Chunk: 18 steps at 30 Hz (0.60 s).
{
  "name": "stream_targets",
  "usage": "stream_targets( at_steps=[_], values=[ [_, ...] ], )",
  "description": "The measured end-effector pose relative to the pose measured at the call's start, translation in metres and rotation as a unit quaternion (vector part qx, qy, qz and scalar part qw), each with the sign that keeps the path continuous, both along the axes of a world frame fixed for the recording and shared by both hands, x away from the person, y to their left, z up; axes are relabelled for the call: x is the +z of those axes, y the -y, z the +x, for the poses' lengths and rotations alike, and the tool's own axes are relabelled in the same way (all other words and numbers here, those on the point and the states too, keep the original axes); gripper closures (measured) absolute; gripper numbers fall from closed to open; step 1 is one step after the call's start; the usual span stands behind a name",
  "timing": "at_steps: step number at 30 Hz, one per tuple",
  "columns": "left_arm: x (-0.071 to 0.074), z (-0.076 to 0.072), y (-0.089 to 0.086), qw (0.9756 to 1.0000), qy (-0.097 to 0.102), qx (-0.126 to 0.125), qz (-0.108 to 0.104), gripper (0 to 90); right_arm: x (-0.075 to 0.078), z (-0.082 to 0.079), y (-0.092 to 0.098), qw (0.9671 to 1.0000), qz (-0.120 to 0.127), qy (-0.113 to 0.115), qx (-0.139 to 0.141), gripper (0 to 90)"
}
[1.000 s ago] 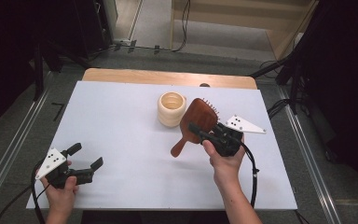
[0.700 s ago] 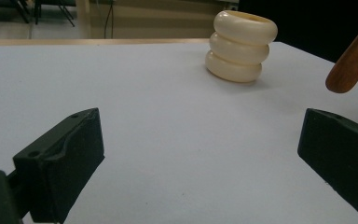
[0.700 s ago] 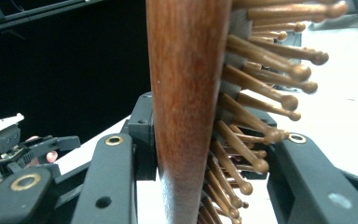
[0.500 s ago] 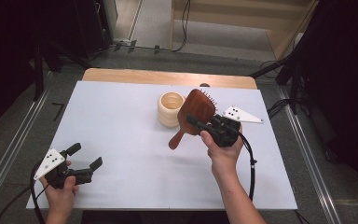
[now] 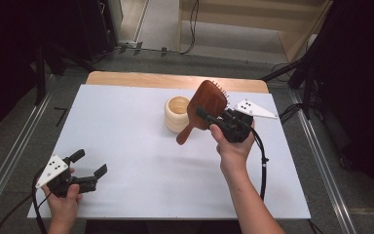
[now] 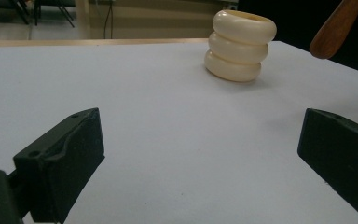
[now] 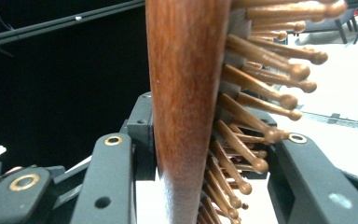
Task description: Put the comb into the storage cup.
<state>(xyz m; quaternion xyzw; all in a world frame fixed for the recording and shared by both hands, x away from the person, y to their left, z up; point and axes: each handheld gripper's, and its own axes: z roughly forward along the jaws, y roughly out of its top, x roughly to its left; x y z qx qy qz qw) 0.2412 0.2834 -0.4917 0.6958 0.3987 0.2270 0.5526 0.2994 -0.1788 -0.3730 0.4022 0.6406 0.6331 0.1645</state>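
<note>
Wooden hairbrush [image 5: 204,105] — clamped at its head between the right gripper's [image 5: 209,117] jaws, held above the surface [image 5: 126,126], handle slanting down beside the cream cup [image 5: 176,113]. Left gripper [image 5: 88,163] — jaws apart, holding nothing.
</note>
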Motion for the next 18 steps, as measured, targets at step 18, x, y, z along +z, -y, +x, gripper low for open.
stream_targets(
  at_steps=[18],
  values=[
    [0.000, 0.000, 0.000, 1.0000, 0.002, -0.001, -0.003, 0.4, 0.018, 0.019, 0.002, 0.9998, 0.005, 0.017, -0.012, 55.0]
  ],
)
